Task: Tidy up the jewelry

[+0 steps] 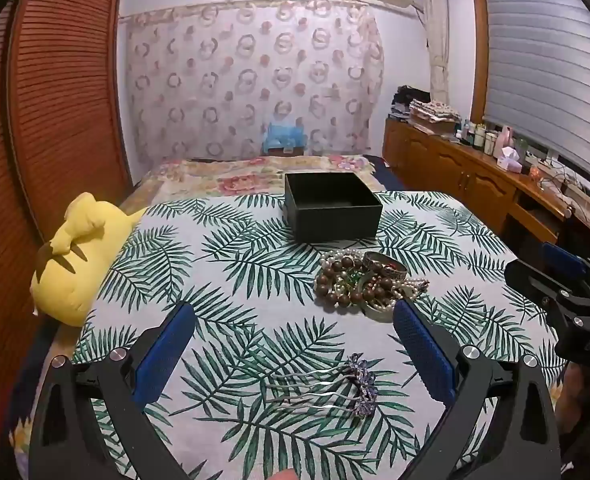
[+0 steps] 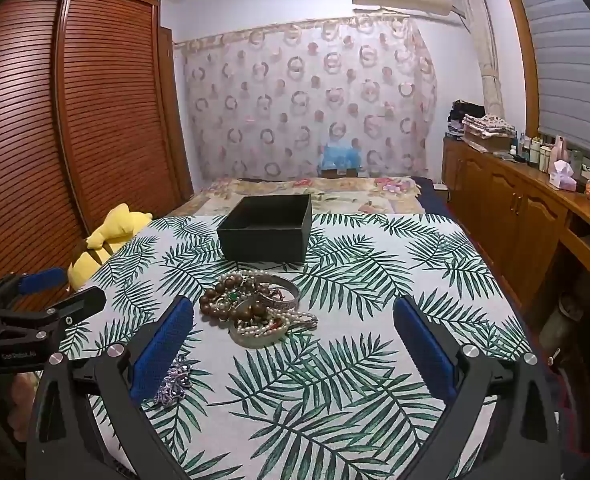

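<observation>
A pile of jewelry (image 1: 365,282) with brown wooden beads, pearl strands and a silver bangle lies on the leaf-print cloth; it also shows in the right wrist view (image 2: 255,306). An open black box (image 1: 331,206) stands behind it, seemingly empty (image 2: 267,232). A silver hair comb with purple flowers (image 1: 327,390) lies between my left gripper's open fingers (image 1: 295,320); its flowers peek out beside the right gripper's left finger (image 2: 173,380). My right gripper (image 2: 295,316) is open and empty, just short of the pile.
A yellow plush toy (image 1: 75,260) lies at the table's left edge. A bed with a floral cover (image 1: 255,176) is behind the table. Wooden cabinets (image 2: 515,208) with bottles run along the right, a louvered wardrobe (image 2: 75,120) on the left.
</observation>
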{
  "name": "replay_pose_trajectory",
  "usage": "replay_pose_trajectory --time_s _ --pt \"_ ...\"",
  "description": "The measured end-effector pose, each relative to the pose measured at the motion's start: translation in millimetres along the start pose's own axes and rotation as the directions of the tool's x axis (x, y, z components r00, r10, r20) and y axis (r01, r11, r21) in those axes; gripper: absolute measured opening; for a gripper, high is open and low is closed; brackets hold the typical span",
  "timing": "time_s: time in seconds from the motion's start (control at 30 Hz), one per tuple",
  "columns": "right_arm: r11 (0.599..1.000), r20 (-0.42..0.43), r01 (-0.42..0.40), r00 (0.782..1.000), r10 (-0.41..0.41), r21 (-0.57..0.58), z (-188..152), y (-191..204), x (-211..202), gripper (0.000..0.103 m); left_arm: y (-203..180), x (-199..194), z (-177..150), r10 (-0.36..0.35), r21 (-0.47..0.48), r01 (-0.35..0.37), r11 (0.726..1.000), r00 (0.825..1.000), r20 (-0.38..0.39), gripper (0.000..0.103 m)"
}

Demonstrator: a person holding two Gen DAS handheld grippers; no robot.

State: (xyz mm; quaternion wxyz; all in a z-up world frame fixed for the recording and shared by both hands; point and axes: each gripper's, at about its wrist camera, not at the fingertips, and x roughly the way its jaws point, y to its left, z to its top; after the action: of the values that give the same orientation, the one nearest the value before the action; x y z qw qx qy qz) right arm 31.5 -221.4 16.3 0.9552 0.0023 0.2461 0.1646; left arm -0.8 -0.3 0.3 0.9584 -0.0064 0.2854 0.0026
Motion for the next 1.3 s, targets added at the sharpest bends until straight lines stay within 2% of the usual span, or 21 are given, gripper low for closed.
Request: replay_pose_trajectory --time_s 1.3 --pt "1.000 0.000 -0.005 1.000 0.005 0.008 1.2 0.6 -1.1 0.101 0.2 -6.5 3.1 -0.003 -0.005 0.003 1.000 1.000 0.007 0.096"
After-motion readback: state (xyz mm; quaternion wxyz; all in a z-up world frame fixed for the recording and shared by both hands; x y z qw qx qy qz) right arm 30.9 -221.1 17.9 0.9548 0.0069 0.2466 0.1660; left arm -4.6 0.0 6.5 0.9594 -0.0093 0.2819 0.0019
